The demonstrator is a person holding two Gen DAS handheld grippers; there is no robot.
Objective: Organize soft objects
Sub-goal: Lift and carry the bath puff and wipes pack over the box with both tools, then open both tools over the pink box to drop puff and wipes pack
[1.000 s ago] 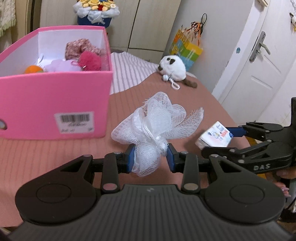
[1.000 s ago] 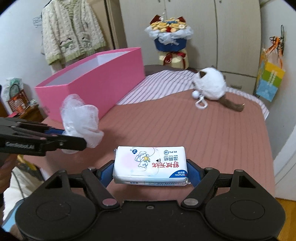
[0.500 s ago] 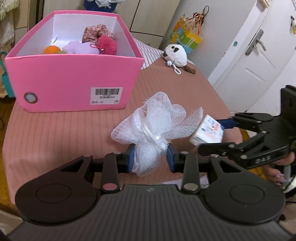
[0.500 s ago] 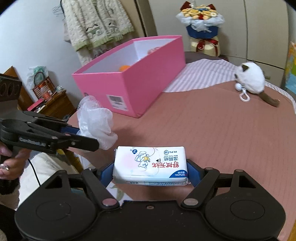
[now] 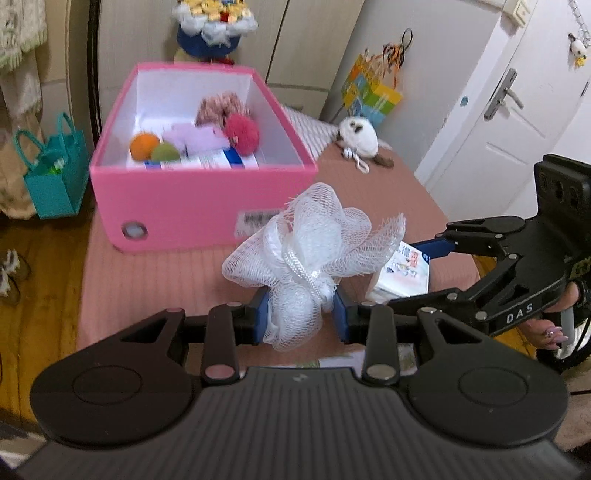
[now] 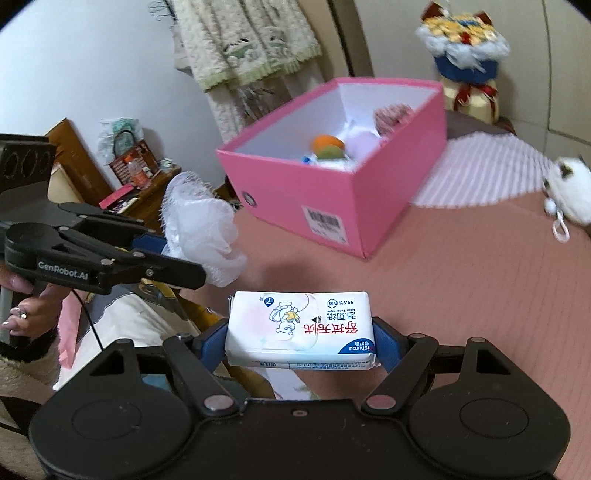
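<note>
My left gripper (image 5: 300, 316) is shut on a white mesh bath puff (image 5: 314, 251), held in the air in front of the pink box (image 5: 184, 206). Between the blue pads of my right gripper (image 6: 301, 341) sits a white pack of wet wipes (image 6: 301, 328), gripped by its two ends. The right wrist view shows the left gripper (image 6: 159, 251) and the puff (image 6: 201, 229) at the left, and the pink box (image 6: 369, 199) beyond. Inside the box lie an orange ball (image 5: 144, 144), a green ball (image 5: 165, 152), a red pompom (image 5: 242, 132), a lilac soft piece (image 5: 195, 136) and flat packs.
A white plush cat (image 5: 357, 136) with a key ring lies on the pink bedspread (image 5: 155, 280) right of the box. A teal bag (image 5: 55, 173) stands on the wooden floor at the left. A white door (image 5: 498, 122), a colourful gift bag (image 5: 371, 96) and a bouquet (image 5: 214, 26) lie beyond.
Both grippers rose and drew back with their loads. The pink box now sits farther off and lower, so its inside shows. The right gripper swung left toward the box.
</note>
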